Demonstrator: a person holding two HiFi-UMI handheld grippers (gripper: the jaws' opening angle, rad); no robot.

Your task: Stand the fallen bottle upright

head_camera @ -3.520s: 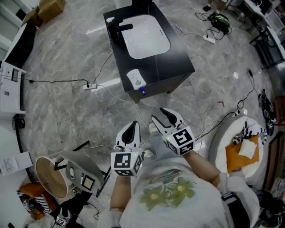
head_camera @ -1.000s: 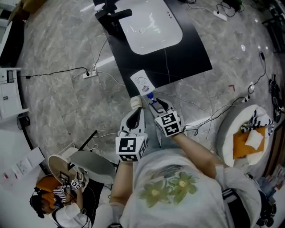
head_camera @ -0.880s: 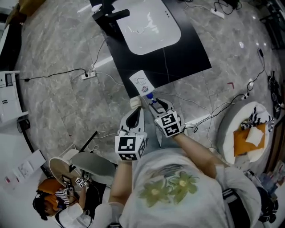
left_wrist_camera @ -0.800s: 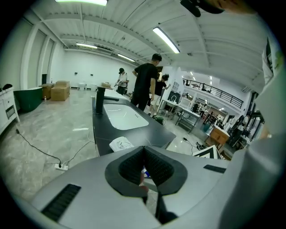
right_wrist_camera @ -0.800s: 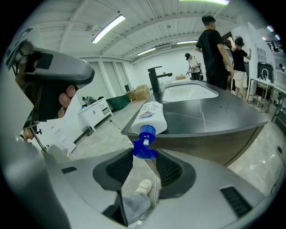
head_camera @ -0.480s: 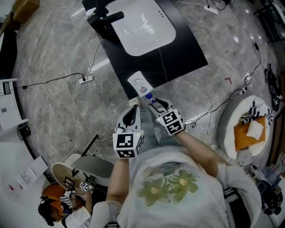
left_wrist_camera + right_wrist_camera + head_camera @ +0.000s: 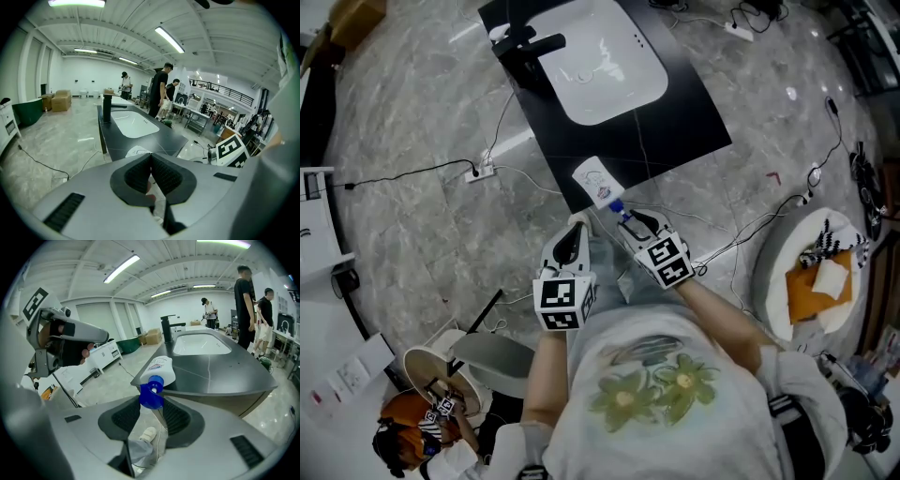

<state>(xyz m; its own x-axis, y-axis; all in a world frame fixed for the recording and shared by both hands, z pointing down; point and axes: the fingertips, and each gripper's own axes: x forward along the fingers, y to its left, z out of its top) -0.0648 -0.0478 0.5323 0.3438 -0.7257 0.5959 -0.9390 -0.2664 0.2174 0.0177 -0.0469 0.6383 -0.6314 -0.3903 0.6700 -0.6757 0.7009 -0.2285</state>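
A white bottle (image 7: 595, 178) with a blue cap (image 7: 617, 207) lies on its side at the near corner of the black counter (image 7: 675, 122), cap pointing off the edge toward me. My right gripper (image 7: 623, 217) is at the cap. In the right gripper view the cap (image 7: 151, 394) sits between the jaw tips of that gripper (image 7: 151, 400), which are closing on it, both pads touching. The bottle body (image 7: 161, 369) rests on the counter beyond. My left gripper (image 7: 577, 225) hovers just left of the bottle. Its own view shows this gripper (image 7: 151, 155) shut and empty.
A white sink (image 7: 600, 66) and black faucet (image 7: 530, 47) occupy the counter's far part. Cables and a power strip (image 7: 473, 172) lie on the marble floor at left. A round white seat with an orange cloth (image 7: 811, 281) stands at right. People (image 7: 161, 91) stand far behind the counter.
Both grippers have come forward from near my body to the counter's corner. The right gripper's jaws now sit on the blue cap, and the left gripper has drifted slightly left.
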